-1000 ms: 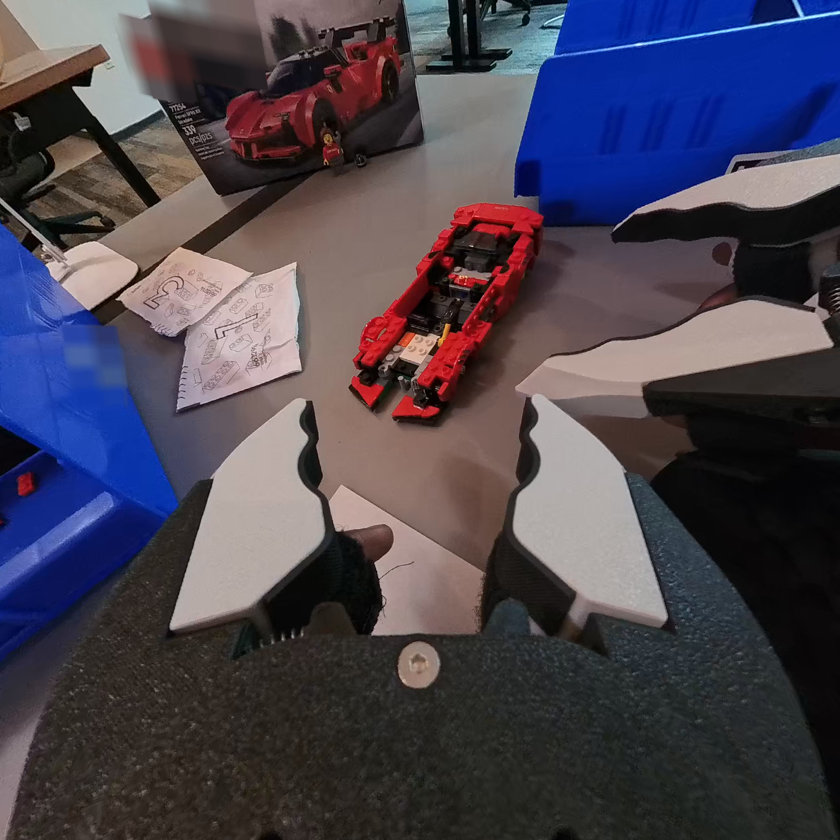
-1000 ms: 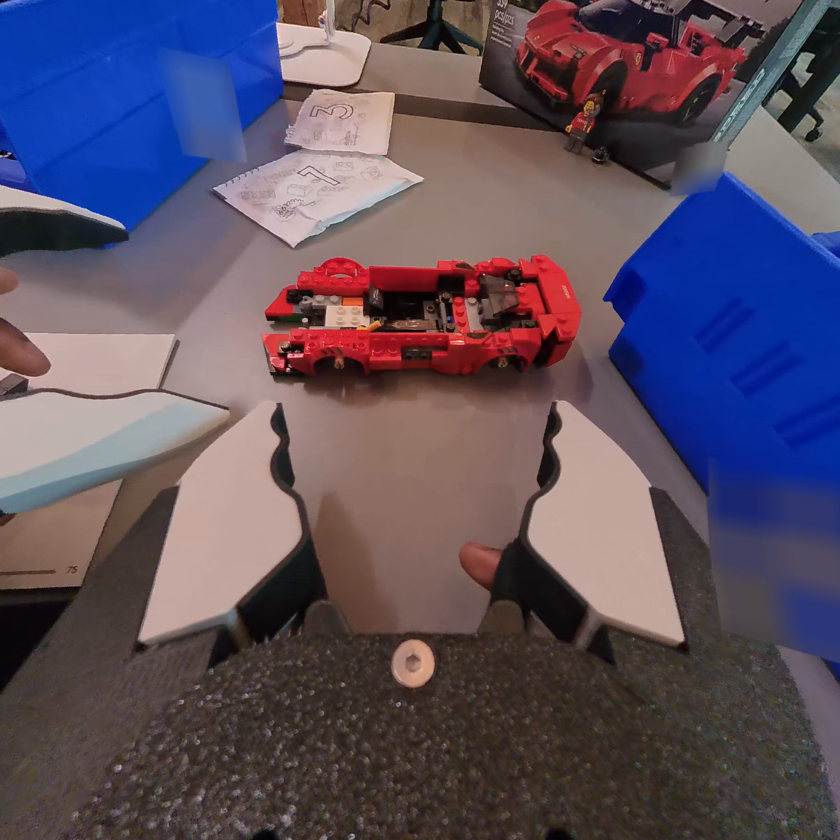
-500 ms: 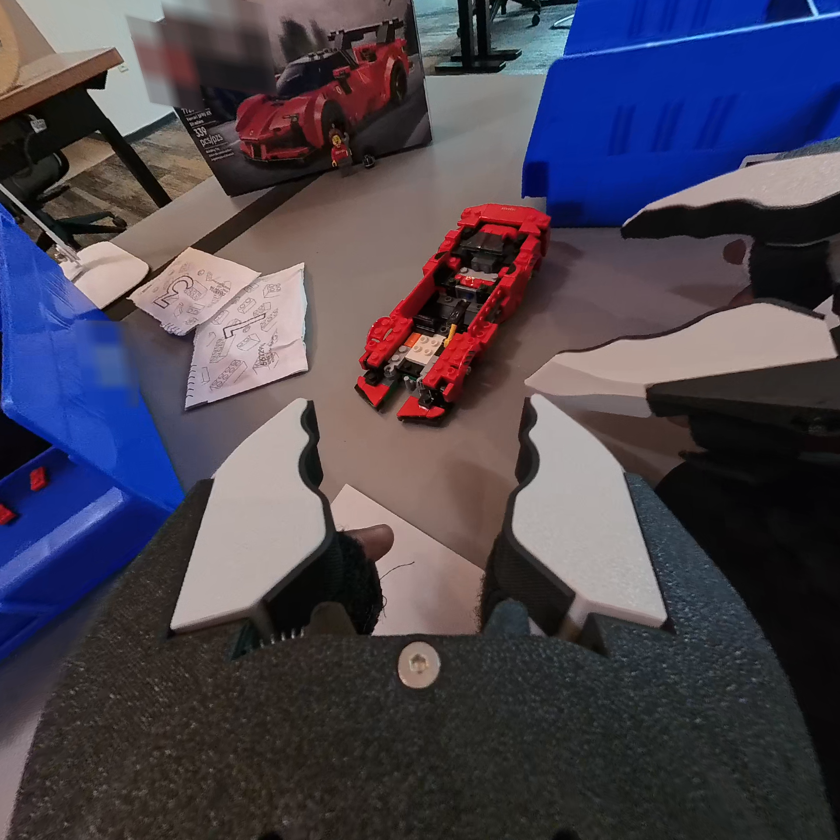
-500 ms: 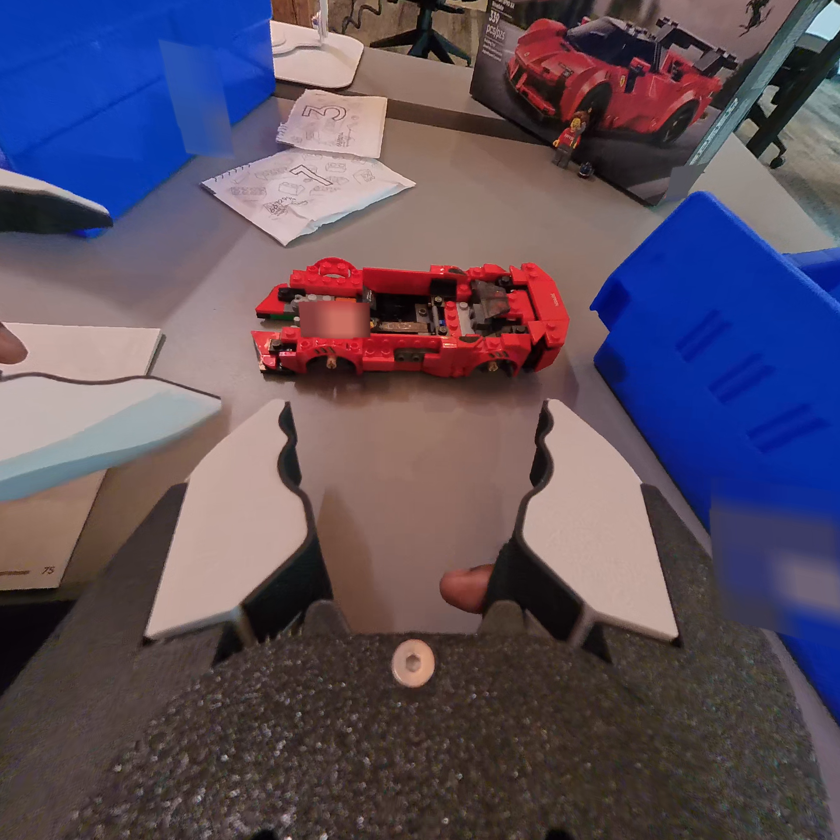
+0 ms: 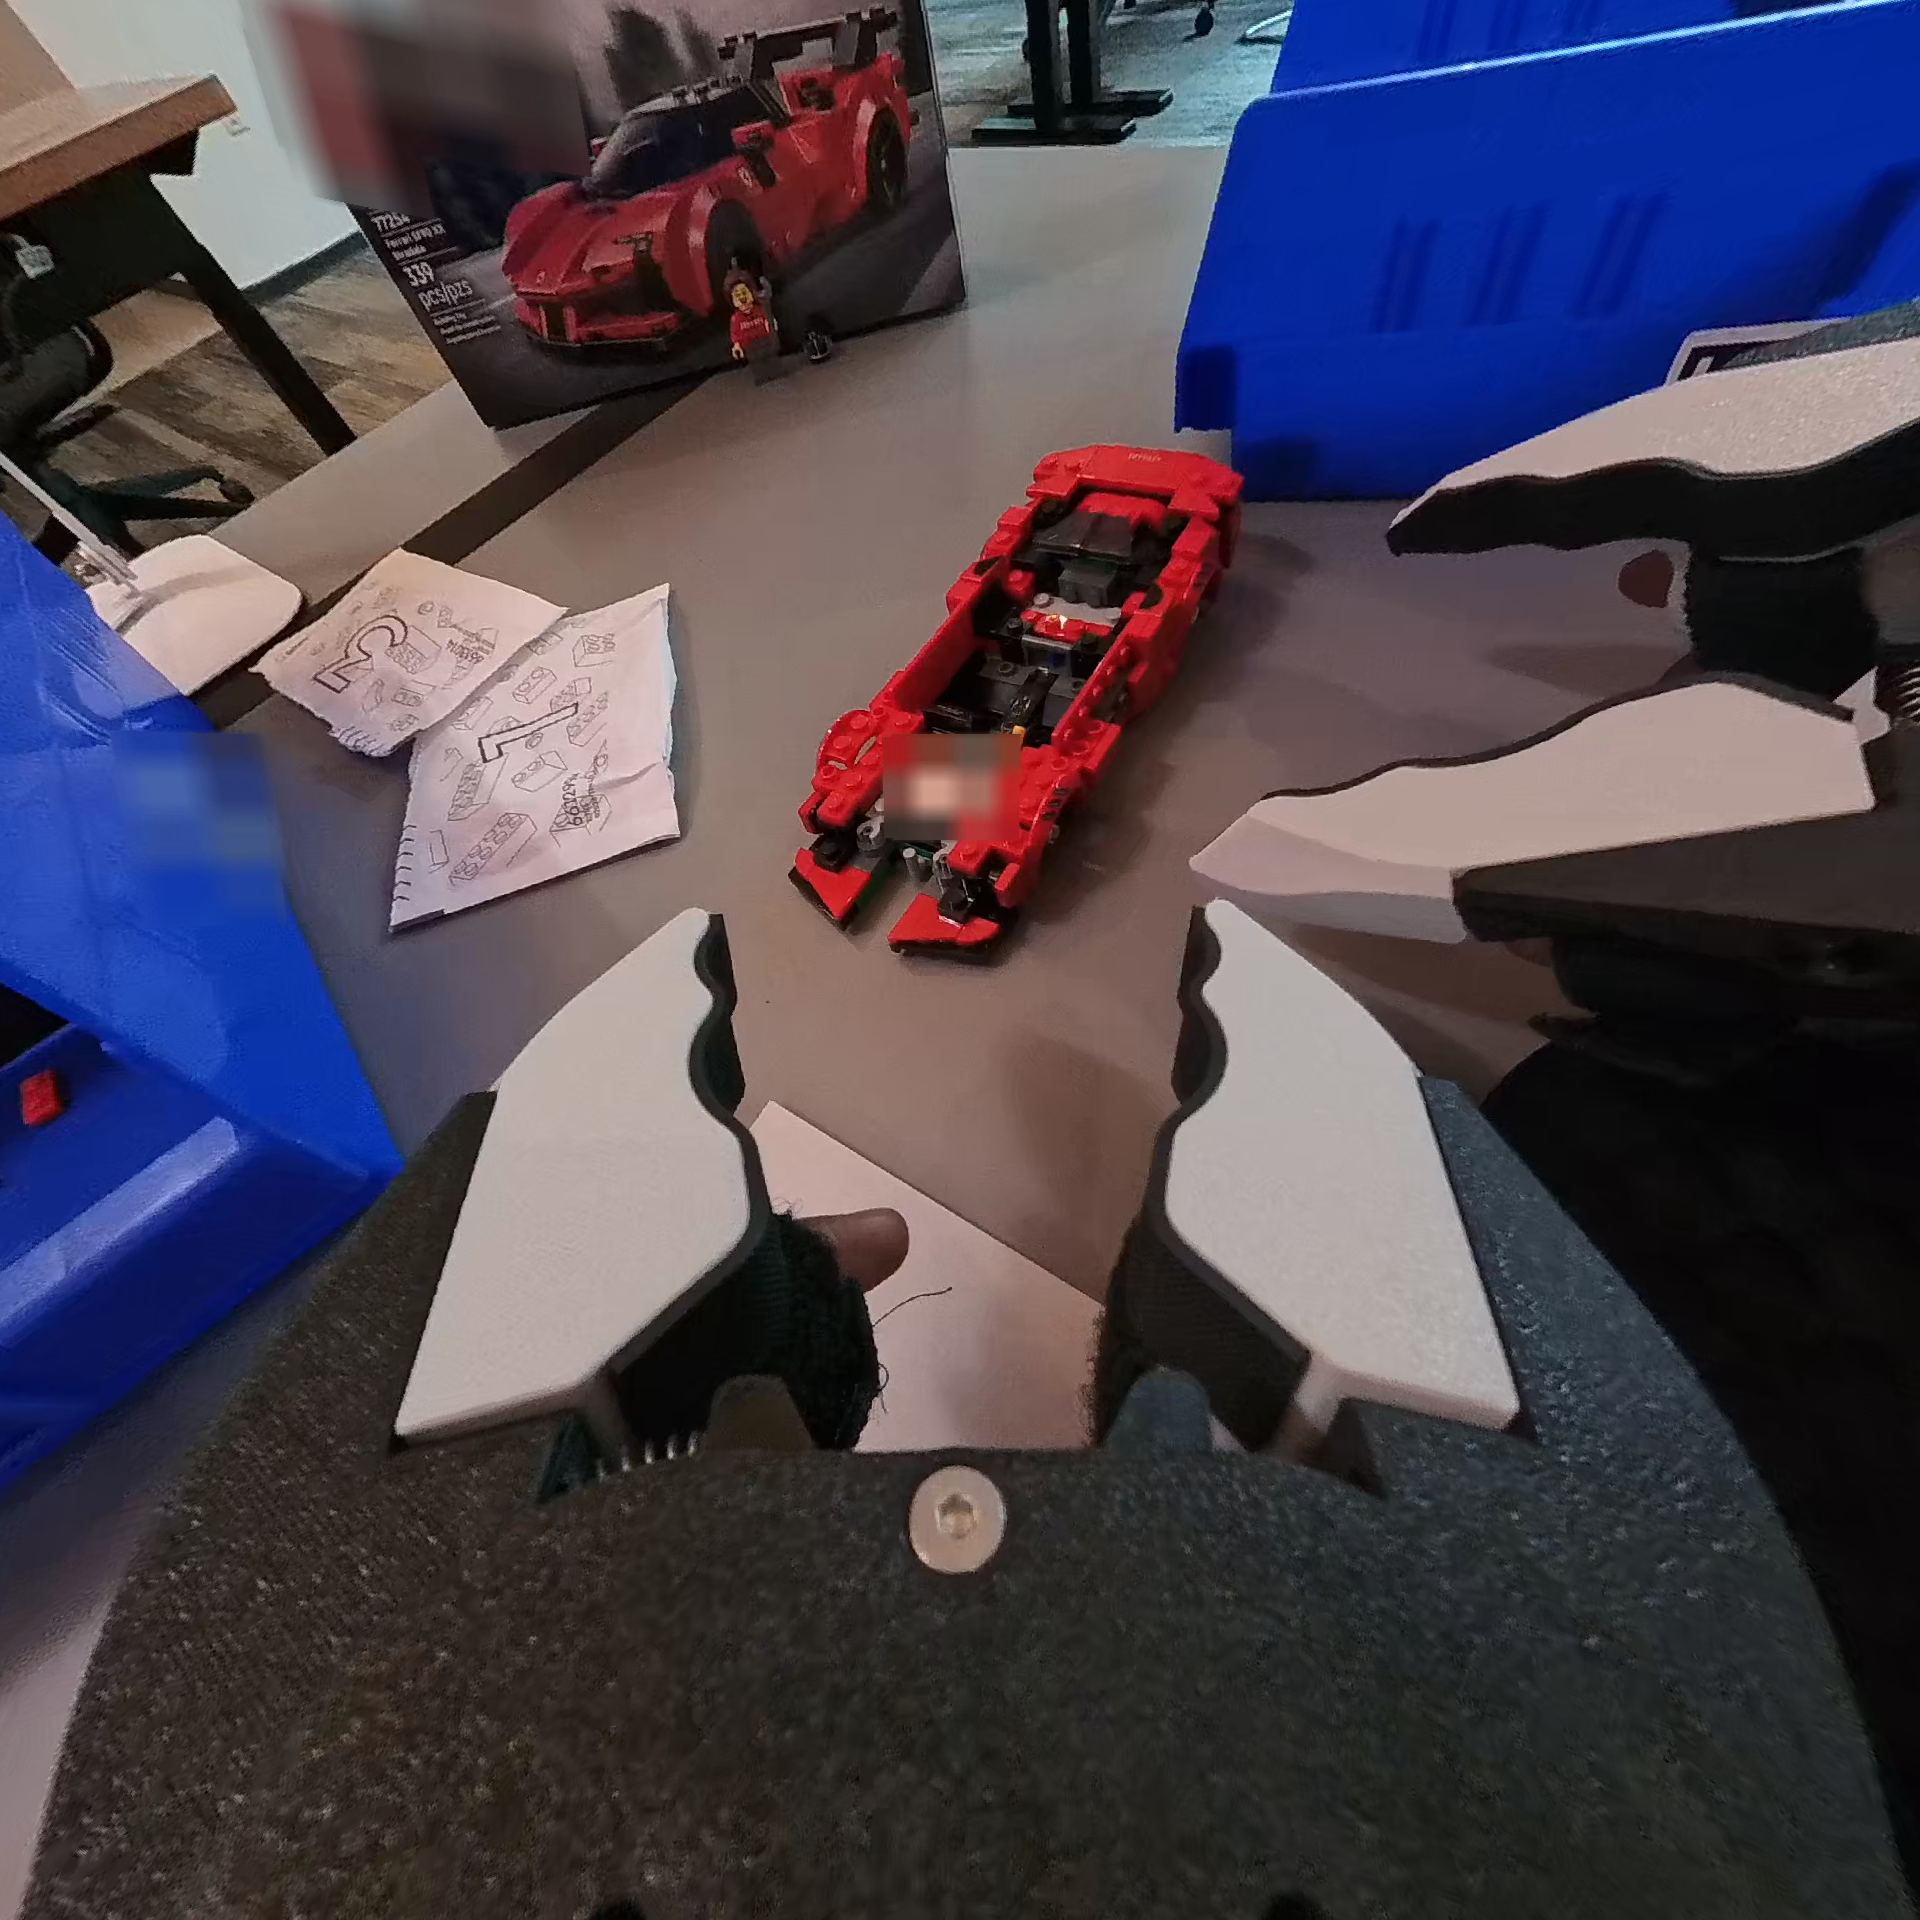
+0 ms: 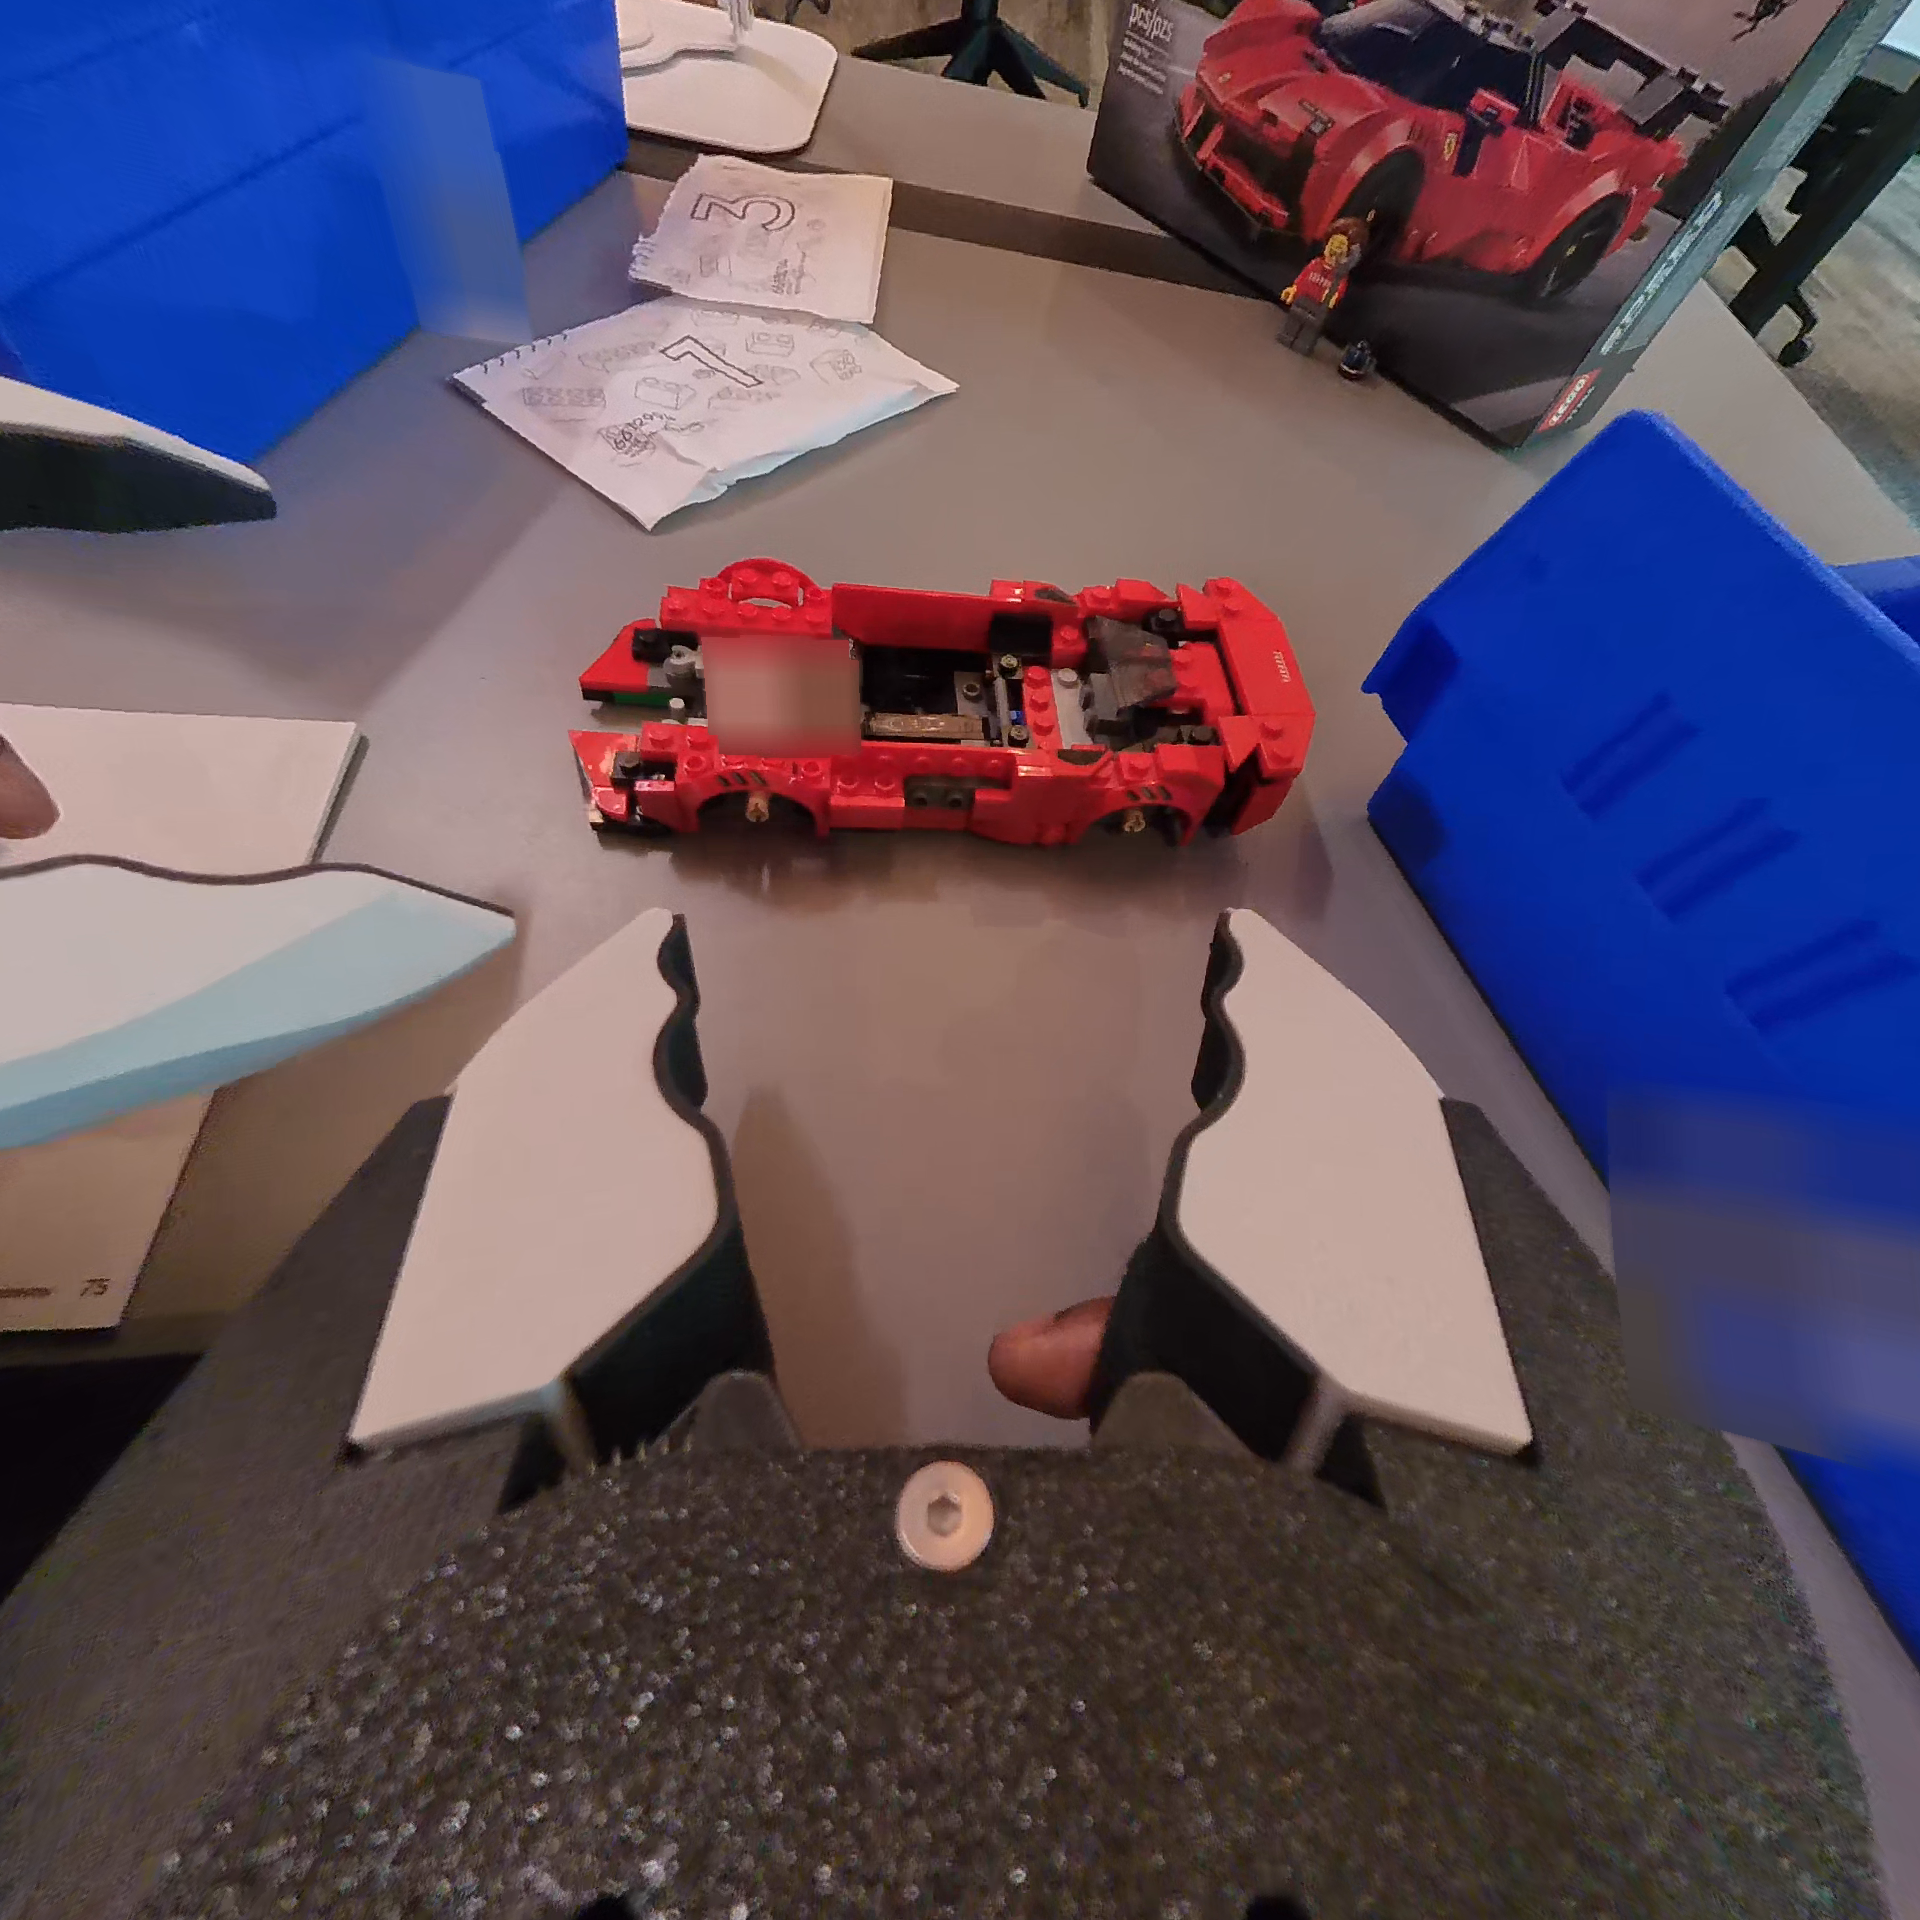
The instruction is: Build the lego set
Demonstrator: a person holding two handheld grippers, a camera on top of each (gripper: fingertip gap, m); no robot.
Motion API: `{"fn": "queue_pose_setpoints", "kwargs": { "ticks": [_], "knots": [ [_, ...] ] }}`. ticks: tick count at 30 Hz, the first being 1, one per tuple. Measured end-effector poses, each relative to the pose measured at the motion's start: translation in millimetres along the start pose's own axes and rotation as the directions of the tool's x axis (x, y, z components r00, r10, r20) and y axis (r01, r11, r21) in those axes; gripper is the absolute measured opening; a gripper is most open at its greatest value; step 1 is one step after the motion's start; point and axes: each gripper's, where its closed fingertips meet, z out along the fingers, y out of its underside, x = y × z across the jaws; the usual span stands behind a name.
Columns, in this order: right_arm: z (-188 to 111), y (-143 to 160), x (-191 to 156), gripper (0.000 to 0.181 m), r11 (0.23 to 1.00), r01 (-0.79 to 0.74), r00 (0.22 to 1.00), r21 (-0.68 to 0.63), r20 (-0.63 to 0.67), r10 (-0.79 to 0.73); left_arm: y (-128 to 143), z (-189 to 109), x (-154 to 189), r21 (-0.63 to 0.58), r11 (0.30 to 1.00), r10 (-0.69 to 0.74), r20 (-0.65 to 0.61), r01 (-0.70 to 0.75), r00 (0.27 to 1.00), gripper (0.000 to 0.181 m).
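A partly built red lego car (image 5: 1049,665) with an open grey and black interior lies on the grey table (image 5: 935,1039). It also shows side-on in the right wrist view (image 6: 1039,758). My left gripper (image 5: 951,935) is open and empty, a short way in front of the car's nose. My right gripper (image 6: 945,930) is open and empty, just short of the car's side. The right gripper's fingers (image 5: 1558,800) show at the right of the left wrist view. The left gripper's fingers (image 6: 260,966) show at the left of the right wrist view.
The set's box (image 5: 675,197) stands at the back with a minifigure (image 5: 750,322) before it. Two torn paper bags (image 5: 530,748) lie left of the car. Blue bins stand at the left (image 5: 135,935) and right (image 5: 1558,239). A white booklet (image 6: 177,769) lies near me.
Both views have shifted a little; the car sits slightly farther and more central in the right wrist view. Both grippers stay open and empty.
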Motion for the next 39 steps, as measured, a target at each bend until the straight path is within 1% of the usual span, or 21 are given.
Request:
{"fn": "queue_pose_setpoints", "kwargs": {
  "ticks": [39],
  "knots": [
    [0.4,1.5,2.3,0.094,1.000,0.004,1.000,-0.005,-0.018,-0.004,0.2,0.6,-0.2,0.003,1.000,0.013,0.011,-0.013,1.000,0.080]
  ]
}}
